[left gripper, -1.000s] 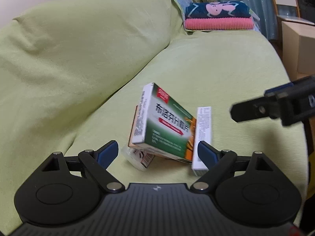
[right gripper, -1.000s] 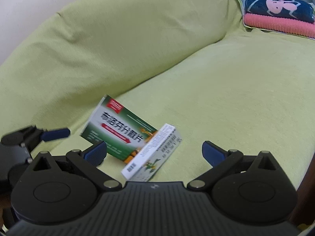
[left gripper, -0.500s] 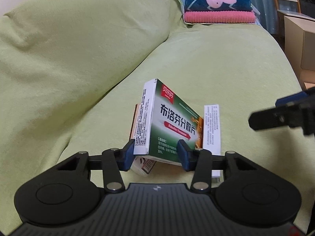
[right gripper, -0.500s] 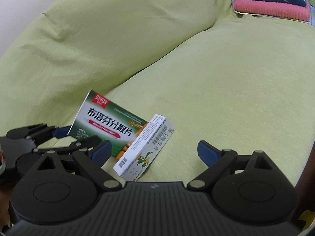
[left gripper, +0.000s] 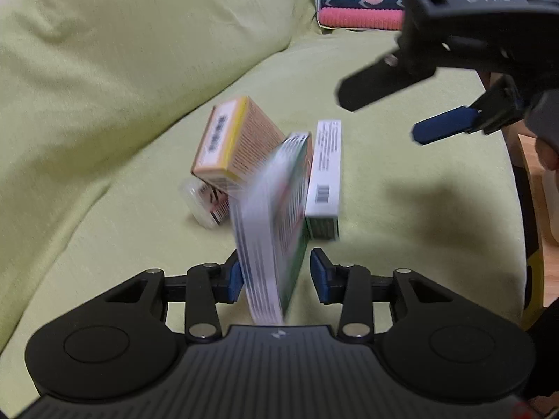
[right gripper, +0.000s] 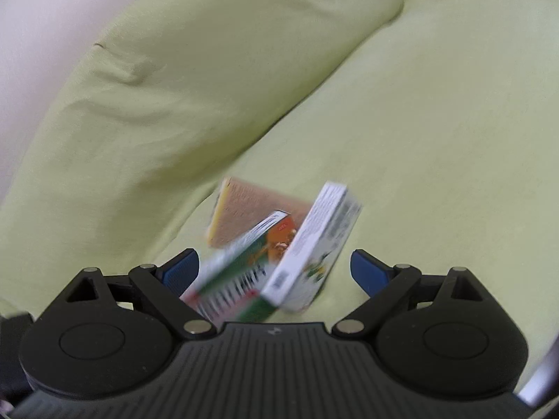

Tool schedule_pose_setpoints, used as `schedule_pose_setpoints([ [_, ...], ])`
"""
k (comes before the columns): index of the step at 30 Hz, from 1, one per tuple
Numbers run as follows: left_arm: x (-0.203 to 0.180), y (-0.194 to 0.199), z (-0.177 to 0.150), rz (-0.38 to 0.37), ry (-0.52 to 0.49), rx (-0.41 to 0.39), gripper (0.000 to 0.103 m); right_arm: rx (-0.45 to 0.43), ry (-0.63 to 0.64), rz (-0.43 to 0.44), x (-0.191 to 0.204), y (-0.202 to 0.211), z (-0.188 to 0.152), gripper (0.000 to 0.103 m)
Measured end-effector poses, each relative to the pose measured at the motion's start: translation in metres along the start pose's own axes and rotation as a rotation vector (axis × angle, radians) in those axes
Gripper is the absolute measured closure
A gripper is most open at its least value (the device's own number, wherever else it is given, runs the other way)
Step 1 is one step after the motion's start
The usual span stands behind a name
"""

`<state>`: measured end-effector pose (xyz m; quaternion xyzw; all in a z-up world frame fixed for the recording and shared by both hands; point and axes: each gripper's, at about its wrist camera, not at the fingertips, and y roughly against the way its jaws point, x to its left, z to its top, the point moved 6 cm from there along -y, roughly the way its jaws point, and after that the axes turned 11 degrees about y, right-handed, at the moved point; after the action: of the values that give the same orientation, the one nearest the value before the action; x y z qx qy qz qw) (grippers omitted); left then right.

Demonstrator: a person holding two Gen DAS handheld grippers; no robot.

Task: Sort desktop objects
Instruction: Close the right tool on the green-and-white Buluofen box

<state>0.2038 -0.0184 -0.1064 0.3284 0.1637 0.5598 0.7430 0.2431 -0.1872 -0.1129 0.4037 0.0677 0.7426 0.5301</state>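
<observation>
A green medicine box (left gripper: 272, 223), blurred and tipped up on its edge, stands between the blue pads of my left gripper (left gripper: 276, 277), which is shut on it. Behind it a tan box with a yellow end (left gripper: 237, 139) leans on a small clear jar (left gripper: 201, 202). A narrow white box (left gripper: 325, 171) lies just right of the green one. My right gripper (left gripper: 415, 108) hovers open above and to the right. In the right wrist view the right gripper (right gripper: 274, 272) brackets the white box (right gripper: 314, 244) without touching it, with the green box (right gripper: 241, 276) by its left finger.
Everything lies on a light green sofa seat (left gripper: 401, 209) with a tall back cushion (left gripper: 139, 52) on the left. Folded pink and dark towels (left gripper: 360, 17) sit at the far end. Wooden furniture (left gripper: 534, 181) and a person's hand (left gripper: 545, 153) are at the right edge.
My left gripper closed on the green box and tipped it up on edge, uncovering the tan box. The right gripper came in closer, over the white box, still open.
</observation>
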Motion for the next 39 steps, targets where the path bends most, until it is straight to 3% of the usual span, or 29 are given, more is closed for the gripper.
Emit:
schedule_pose_setpoints([
  [4,-0.004,0.0,-0.002,0.006,-0.018,0.002,0.057,0.034,-0.06,0.039,0.001,-0.008,-0.007,0.01],
  [9,-0.01,0.003,-0.008,0.015,-0.056,0.003,0.058,0.082,-0.142,0.124,0.006,-0.019,-0.016,0.025],
  [14,-0.022,0.009,-0.018,0.013,-0.079,0.0,0.058,0.128,-0.167,0.155,0.012,-0.033,-0.026,0.032],
  [20,-0.031,0.011,-0.026,-0.007,-0.084,0.009,0.058,0.16,-0.177,0.127,0.013,-0.046,-0.032,0.042],
  [24,-0.034,0.012,-0.029,0.001,-0.094,0.003,0.058,0.193,-0.176,0.082,0.009,-0.058,-0.036,0.058],
  [32,-0.035,0.014,-0.03,-0.007,-0.082,-0.001,0.058,0.217,-0.171,0.061,0.006,-0.062,-0.042,0.078],
  [39,-0.03,0.018,-0.036,0.007,-0.073,0.011,0.055,0.203,-0.142,0.084,0.013,-0.061,-0.041,0.083],
])
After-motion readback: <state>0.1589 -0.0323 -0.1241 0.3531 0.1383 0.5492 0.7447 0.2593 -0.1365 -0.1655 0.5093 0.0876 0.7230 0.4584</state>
